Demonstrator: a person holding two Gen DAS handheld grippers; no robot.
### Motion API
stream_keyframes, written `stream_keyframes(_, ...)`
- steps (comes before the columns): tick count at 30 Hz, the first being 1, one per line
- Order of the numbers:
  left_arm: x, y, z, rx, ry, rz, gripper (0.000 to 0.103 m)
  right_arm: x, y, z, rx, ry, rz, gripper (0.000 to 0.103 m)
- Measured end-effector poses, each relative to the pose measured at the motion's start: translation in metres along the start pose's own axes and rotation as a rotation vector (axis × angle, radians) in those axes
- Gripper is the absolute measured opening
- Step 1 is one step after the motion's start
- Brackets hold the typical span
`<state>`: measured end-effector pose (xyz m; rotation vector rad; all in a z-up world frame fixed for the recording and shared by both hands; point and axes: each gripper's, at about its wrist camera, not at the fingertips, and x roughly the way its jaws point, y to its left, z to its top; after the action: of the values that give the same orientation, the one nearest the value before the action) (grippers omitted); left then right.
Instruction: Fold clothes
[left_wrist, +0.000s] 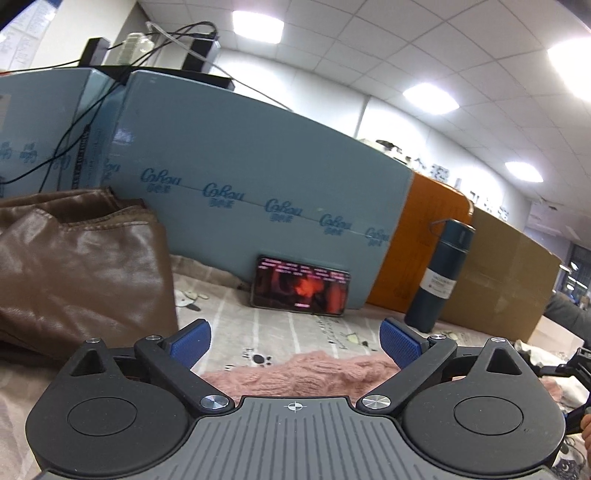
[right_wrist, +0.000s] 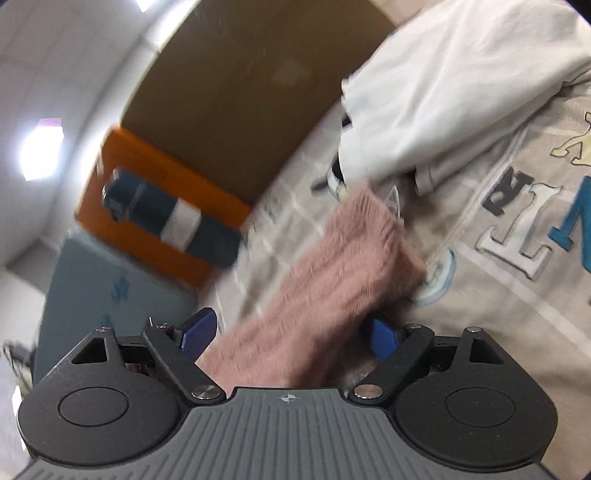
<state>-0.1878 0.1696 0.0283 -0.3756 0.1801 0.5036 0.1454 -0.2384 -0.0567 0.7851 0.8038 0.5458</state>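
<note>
While rolled, right claw (right_wrist: 290, 338) agape.

- An office: grid ceiling (left_wrist: 424, 40) with panel lights (left_wrist: 430, 98).
- Blue partition (left_wrist: 258, 155) and cables (left_wrist: 74, 122) by a cloth-covered desk (left_wrist: 288, 332).

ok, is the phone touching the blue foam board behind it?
Touching. The left wrist view shows the phone propped on its long edge, its top leaning against the blue foam board, no gap visible.
</note>
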Motion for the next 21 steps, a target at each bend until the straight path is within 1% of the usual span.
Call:
stream_keyframes(1, 0.0, 0.001, 0.0, -0.004, -0.007, 0.002, 0.1, 0.001, -0.001, -0.001, 0.003, -0.027, -0.022, 0.073)
stream_keyframes(2, -0.001, 0.002, -0.001, -0.003, -0.017, 0.015, 0.1, 0.003, -0.002, -0.002, 0.003, -0.05, -0.042, 0.062)
stream_keyframes(3, -0.001, 0.003, -0.001, -0.001, -0.029, 0.029, 0.1, 0.003, -0.003, -0.003, -0.002, -0.067, -0.06, 0.057)
stream_keyframes(4, -0.001, 0.003, -0.002, 0.007, -0.039, 0.057, 0.1, 0.004, -0.003, -0.004, -0.006, -0.084, -0.079, 0.047)
stream_keyframes(5, 0.0, 0.004, -0.003, 0.016, -0.047, 0.087, 0.1, 0.005, -0.004, -0.005, -0.01, -0.101, -0.097, 0.032)
stream_keyframes(7, 0.0, 0.006, -0.002, 0.011, -0.056, 0.1, 0.1, 0.003, -0.008, -0.006, -0.004, -0.128, -0.1, 0.017)
stream_keyframes(8, -0.001, 0.007, -0.002, 0.009, -0.06, 0.106, 0.1, 0.0, -0.009, -0.007, -0.003, -0.146, -0.083, 0.014)
stream_keyframes(10, -0.001, 0.009, -0.002, 0.003, -0.068, 0.117, 0.1, -0.013, -0.005, -0.006, -0.029, -0.205, -0.041, 0.013)
stream_keyframes(12, -0.002, 0.011, -0.002, 0.0, -0.072, 0.12, 0.1, -0.028, 0.008, -0.002, -0.077, -0.267, -0.006, 0.012)
stream_keyframes(14, -0.002, 0.011, -0.002, 0.001, -0.072, 0.115, 0.1, -0.041, 0.023, 0.003, -0.136, -0.325, 0.008, 0.012)
stream_keyframes(15, -0.002, 0.011, -0.001, 0.002, -0.071, 0.112, 0.1, -0.046, 0.029, 0.006, -0.164, -0.353, 0.006, 0.012)
stream_keyframes(17, -0.003, 0.011, -0.001, -0.006, -0.063, 0.085, 0.1, -0.051, 0.039, 0.009, -0.219, -0.398, -0.028, 0.012)
stream_keyframes(19, -0.003, 0.012, 0.0, -0.021, -0.056, 0.048, 0.1, -0.047, 0.046, 0.007, -0.283, -0.413, -0.087, 0.012)
stream_keyframes(20, -0.003, 0.012, 0.0, -0.026, -0.051, 0.033, 0.1, -0.046, 0.048, 0.004, -0.315, -0.416, -0.104, 0.012)
stream_keyframes(21, -0.003, 0.012, 0.0, -0.026, -0.044, 0.023, 0.1, -0.046, 0.05, -0.003, -0.35, -0.415, -0.1, 0.012)
